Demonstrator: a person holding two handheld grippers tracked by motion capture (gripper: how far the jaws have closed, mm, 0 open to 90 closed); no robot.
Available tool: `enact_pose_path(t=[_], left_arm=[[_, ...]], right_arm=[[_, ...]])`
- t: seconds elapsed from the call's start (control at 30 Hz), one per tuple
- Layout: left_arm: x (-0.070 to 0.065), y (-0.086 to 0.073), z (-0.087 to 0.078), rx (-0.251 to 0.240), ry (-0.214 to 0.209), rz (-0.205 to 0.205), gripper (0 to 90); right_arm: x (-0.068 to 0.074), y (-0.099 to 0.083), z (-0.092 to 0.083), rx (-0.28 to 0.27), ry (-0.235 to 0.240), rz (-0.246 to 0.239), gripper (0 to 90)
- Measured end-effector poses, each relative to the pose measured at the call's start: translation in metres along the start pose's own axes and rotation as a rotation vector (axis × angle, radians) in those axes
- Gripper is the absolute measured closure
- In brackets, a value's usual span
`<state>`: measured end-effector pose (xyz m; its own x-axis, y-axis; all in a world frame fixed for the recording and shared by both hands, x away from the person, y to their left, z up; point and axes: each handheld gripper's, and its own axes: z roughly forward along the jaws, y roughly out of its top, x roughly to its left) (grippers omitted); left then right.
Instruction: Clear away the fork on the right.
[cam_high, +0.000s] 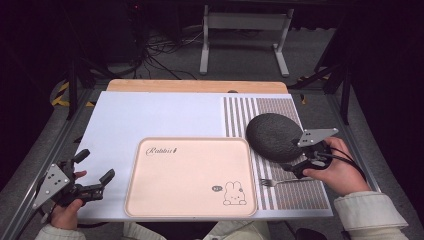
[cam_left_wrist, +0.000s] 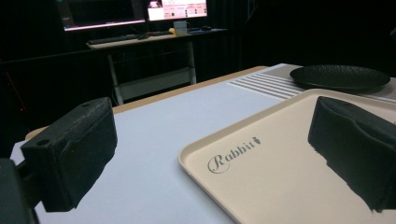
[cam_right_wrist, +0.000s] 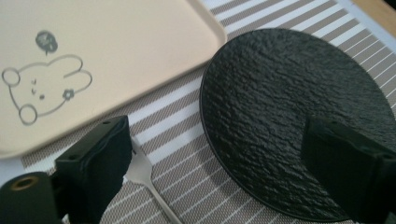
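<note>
Judging by the bare tray (cam_high: 190, 175) at lower centre, nothing is loaded yet: the black plate (cam_high: 274, 136) and fork (cam_high: 280, 182) lie right of it, both the left gripper (cam_high: 92, 172) and right gripper (cam_high: 292, 162) gaping empty.

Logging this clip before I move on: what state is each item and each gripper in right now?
Beige rectangular plastic tray with rabbit drawing: flat on the table, empty.
Black textured round plate: empty, on the striped placemat, right of the tray.
Silver metal fork: lying on the placemat, not gripped.
Left gripper: open, holding nothing, left of the tray.
Right gripper: open, fingers by the plate's near edge.
</note>
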<state>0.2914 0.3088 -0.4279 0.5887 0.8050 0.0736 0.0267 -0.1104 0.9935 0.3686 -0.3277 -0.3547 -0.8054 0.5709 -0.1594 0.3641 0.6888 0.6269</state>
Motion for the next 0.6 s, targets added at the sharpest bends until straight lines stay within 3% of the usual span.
enact_pose_path(t=[0.23, 0.47, 0.6], left_arm=[[0.000, 0.000, 0.000, -0.001, 0.000, 0.000, 2.1], [0.000, 0.000, 0.000, -0.001, 0.001, 0.000, 2.1], [0.001, 0.000, 0.000, 0.001, -0.002, -0.002, 2.1]], right_arm=[[0.000, 0.009, 0.003, 0.126, 0.031, -0.086, 11.7], [0.001, 0.014, 0.006, 0.204, 0.062, -0.121, 11.7], [0.002, 0.012, 0.012, 0.280, 0.073, -0.160, 11.7]])
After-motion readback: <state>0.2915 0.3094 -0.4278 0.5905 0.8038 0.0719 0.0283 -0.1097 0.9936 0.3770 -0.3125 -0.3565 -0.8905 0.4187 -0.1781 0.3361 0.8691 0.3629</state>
